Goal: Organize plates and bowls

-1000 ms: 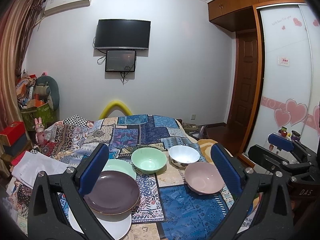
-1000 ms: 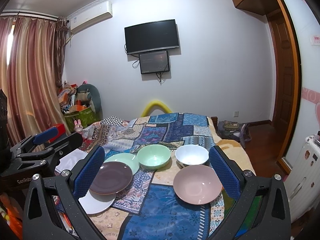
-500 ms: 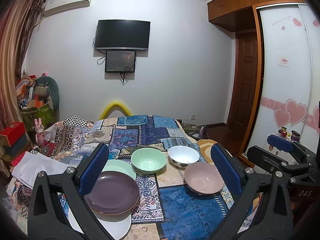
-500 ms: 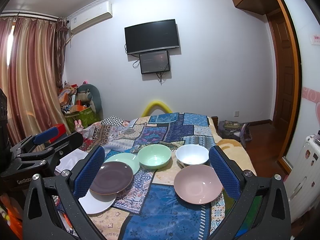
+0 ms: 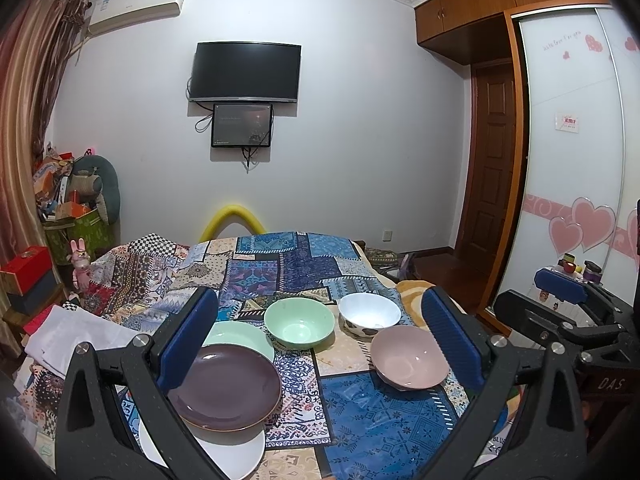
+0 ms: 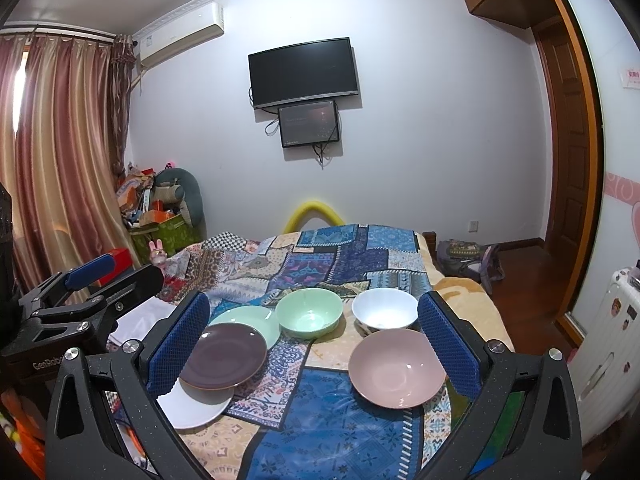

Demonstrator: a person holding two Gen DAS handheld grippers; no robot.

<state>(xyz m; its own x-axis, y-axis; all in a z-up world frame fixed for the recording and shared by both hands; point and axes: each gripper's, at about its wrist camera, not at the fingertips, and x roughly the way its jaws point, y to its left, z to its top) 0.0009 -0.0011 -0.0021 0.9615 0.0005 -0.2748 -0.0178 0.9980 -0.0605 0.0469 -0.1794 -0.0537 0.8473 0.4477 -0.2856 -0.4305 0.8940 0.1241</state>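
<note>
On a patchwork cloth lie a purple plate overlapping a white plate and a light green plate. Beyond stand a green bowl, a white bowl and a pink bowl. My left gripper is open and empty, above the near cloth; it also shows in the right wrist view. My right gripper is open and empty; it also shows in the left wrist view.
The cloth covers a bed-like surface reaching to the far wall. A white folded cloth lies at left. Boxes and clutter stand at far left, a wardrobe and door at right, a white suitcase at right.
</note>
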